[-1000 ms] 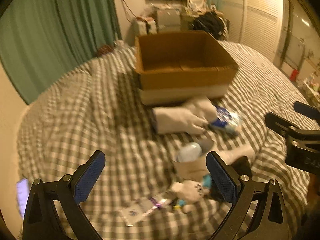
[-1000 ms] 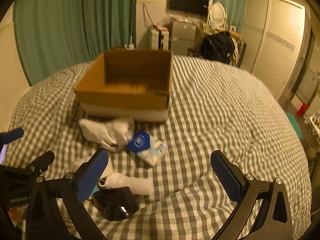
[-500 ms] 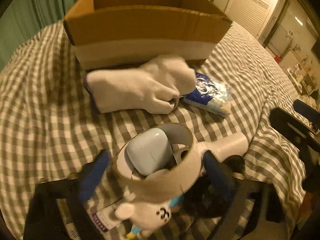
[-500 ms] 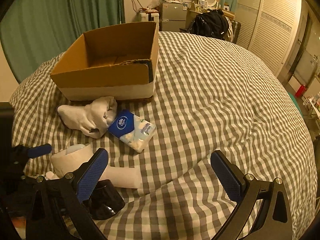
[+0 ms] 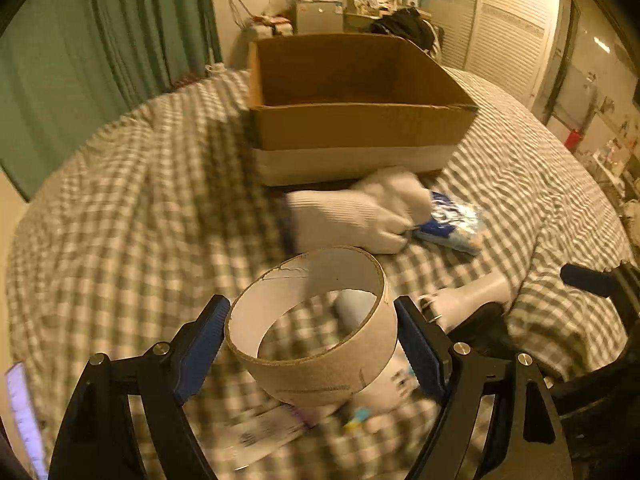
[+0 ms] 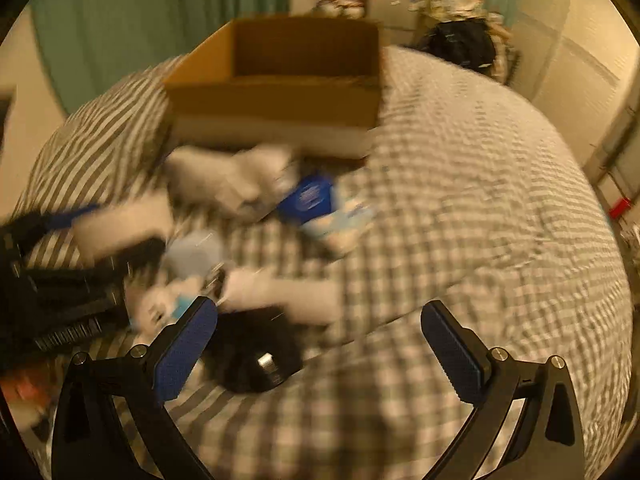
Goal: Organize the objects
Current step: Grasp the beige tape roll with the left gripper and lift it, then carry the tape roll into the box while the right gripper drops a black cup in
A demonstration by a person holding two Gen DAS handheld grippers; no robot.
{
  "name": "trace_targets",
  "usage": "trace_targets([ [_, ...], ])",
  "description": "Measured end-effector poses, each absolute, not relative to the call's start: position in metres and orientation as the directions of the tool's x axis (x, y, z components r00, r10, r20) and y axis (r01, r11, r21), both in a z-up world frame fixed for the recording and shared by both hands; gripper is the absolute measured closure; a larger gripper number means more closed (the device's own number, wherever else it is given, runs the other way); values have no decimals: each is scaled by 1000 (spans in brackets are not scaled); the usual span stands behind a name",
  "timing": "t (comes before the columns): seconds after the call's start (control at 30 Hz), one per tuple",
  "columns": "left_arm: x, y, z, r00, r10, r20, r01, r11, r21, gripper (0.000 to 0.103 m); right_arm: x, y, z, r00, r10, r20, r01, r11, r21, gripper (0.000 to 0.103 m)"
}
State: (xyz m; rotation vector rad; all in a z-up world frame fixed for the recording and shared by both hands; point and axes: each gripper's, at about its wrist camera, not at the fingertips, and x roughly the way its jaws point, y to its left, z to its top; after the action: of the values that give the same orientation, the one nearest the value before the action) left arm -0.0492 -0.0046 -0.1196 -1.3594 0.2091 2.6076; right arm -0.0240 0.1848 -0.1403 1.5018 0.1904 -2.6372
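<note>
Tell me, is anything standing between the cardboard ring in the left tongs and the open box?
Only low things: the white glove lies on the bed just before the cardboard box. The cardboard ring in the left tongs could probably pass above it.

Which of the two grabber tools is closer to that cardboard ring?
Left. The left gripper has the cardboard ring between its pads, gripping it. The right gripper hangs open off to the side, over a black object.

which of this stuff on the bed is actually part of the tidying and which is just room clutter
Part of the job:
- brown cardboard ring, clamped in the left gripper
- open brown cardboard box
- white knit glove
- blue tissue packet
- small white plush toy
- right gripper, open

Just lying about:
- green curtains
- black bag
- white louvred wardrobe doors
</note>
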Motion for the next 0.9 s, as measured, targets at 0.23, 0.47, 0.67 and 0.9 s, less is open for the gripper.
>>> trace_targets([
  [0.23,-37,-45,-123,-551,62,-832,-167,-985,37,19,-26,148,-171,-397,-61,-916,299,-952,-66,8],
  [0.47,-24,-52,-126,-553,56,-831,-153,-988,35,19,-33,141,-189,-333,-13,-943,319,-942,-100,28],
  [0.67,-13,-50,-121,-564,55,-824,-160,-986,43,19,-31,145,-190,-335,-23,-942,307,-948,-86,28],
  [0.9,-1,-50,-103,-610,45,-791,-147,-987,58,19,-17,151,-168,-455,-12,-891,270,-955,-125,29],
])
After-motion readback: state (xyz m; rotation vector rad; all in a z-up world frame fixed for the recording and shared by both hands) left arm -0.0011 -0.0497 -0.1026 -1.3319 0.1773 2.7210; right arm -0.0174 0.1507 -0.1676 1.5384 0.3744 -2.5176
